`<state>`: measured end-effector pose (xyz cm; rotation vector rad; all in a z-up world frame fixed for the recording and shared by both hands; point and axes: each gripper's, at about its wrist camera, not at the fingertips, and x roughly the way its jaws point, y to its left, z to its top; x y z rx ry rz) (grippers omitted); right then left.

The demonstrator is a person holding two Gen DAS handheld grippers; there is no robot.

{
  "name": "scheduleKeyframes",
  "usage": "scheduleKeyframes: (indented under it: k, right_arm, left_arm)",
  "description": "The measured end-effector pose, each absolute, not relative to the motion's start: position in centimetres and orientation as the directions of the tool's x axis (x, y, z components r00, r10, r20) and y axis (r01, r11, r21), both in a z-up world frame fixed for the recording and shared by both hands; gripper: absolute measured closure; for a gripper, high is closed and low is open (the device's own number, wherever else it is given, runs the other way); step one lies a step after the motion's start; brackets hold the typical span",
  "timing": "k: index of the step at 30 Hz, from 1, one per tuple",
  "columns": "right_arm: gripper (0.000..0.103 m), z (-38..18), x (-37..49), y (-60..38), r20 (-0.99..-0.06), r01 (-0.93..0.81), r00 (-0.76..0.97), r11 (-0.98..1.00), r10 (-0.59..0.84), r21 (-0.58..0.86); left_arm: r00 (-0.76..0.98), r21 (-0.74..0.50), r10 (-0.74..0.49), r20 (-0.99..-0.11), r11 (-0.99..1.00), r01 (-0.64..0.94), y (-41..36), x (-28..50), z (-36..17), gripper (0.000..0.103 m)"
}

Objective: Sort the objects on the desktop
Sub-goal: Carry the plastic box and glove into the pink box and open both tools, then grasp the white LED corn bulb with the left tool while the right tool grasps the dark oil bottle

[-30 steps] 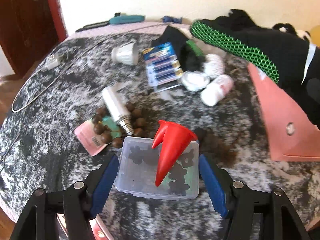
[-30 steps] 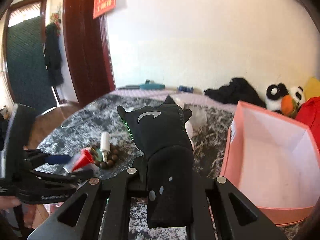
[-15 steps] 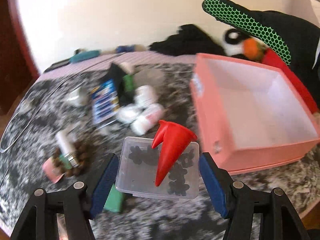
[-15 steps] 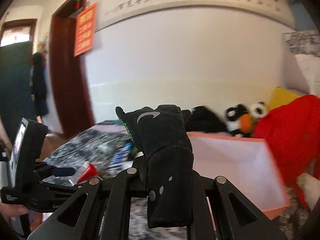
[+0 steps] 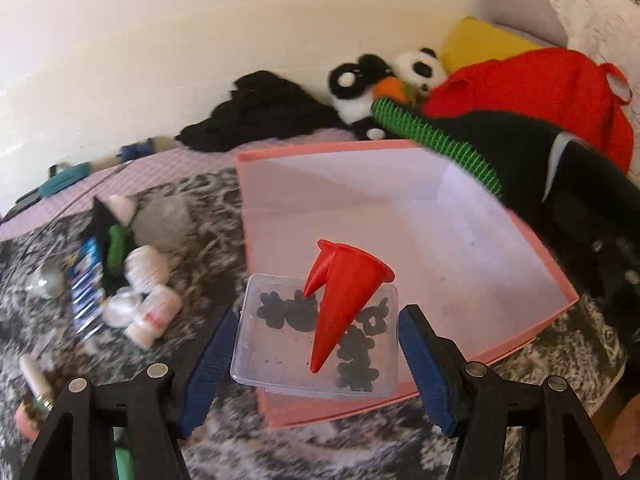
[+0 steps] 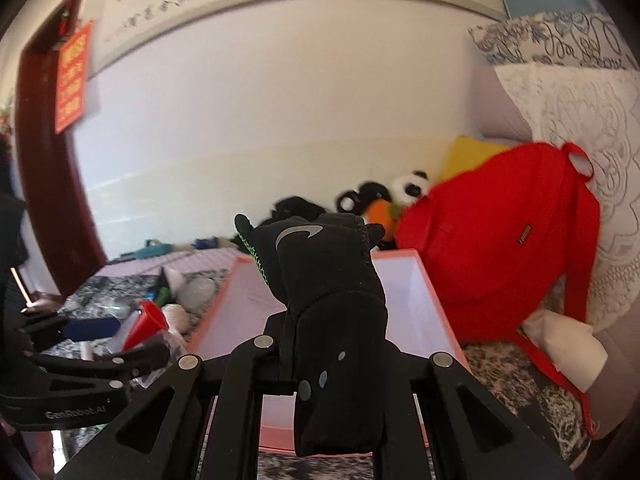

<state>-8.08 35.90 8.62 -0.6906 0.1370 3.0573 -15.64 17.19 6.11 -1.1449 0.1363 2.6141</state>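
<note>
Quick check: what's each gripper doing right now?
Left gripper: closed on the clear plastic case, red cone on top.
Right gripper: closed on the black glove.

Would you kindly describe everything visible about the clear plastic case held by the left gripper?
The case is a flat, square, transparent plastic box with rounded corners, lid shut as far as can be told. Dark flower-shaped pieces lie inside. A red cone rests on top, tip toward the camera. The left gripper clamps it between blue pads on two opposite sides, roughly level, in the air over the near edge of the pink box.
</note>
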Motion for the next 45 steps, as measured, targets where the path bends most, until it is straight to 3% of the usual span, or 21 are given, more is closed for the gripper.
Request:
scheduleKeyframes:
  k: [10, 11, 12, 13, 14, 15, 19, 30, 40, 45]
  right_arm:
    - [0.091, 5.3, -12.6, 38.8, -0.524, -0.074, -0.852, -0.991, 0.004, 0.112]
    - [0.084, 5.1, -12.8, 38.6, -0.524, -0.084, -0.852, -0.992, 0.02, 0.099]
    - [0.066, 5.0, -12.9, 38.5, -0.52, -0.1, -0.853, -0.992, 0.045, 0.078]
    - [0.047, 4.9, -12.9, 38.3, -0.515, -0.116, -0.855, -0.992, 0.07, 0.058]
    - [0.01, 4.9, -12.7, 38.1, -0.498, -0.135, -0.862, -0.99, 0.093, 0.049]
    - [0.001, 5.1, -12.4, 38.1, -0.477, -0.15, -0.872, -0.988, 0.11, 0.046]
    - [0.002, 6.0, -11.6, 38.2, -0.417, -0.189, -0.896, -0.981, 0.153, 0.047]
    - [0.002, 6.9, -10.7, 35.7, -0.396, -0.156, -0.912, -0.983, 0.106, 0.095]
    - [0.002, 6.9, -8.1, 24.4, -0.37, 0.121, -0.92, -0.991, -0.132, 0.053]
    - [0.003, 4.9, -7.0, 16.7, -0.4, 0.297, -0.878, -0.955, -0.263, -0.024]
  left_arm:
    - [-0.605, -0.033, 0.246, -0.757, -0.939, -0.341, 19.6, -17.8, 3.5, 0.032]
    - [-0.6, -0.035, 0.253, -0.759, -0.936, -0.35, 19.7, -18.0, 3.4, 0.032]
    - [-0.602, -0.031, 0.254, -0.757, -0.934, -0.355, 19.8, -18.0, 3.4, 0.03]
    - [-0.611, -0.013, 0.241, -0.754, -0.936, -0.353, 20.0, -18.0, 3.4, 0.025]
    - [-0.624, 0.01, 0.22, -0.75, -0.939, -0.343, 20.0, -17.9, 3.3, 0.02]
    - [-0.636, 0.023, 0.208, -0.743, -0.942, -0.335, 20.0, -17.9, 3.4, 0.011]
    - [-0.644, -0.014, 0.225, -0.731, -0.949, -0.316, 19.1, -17.9, 3.9, 0.008]
    - [-0.678, -0.014, 0.152, -0.719, -0.979, -0.204, 13.4, -14.8, 4.8, 0.008]
    - [-0.662, 0.04, -0.052, -0.747, -0.999, 0.033, -0.8, -10.4, 2.2, 0.008]
    - [-0.614, -0.003, -0.111, -0.782, -0.983, 0.181, -10.6, -10.2, -0.1, 0.008]
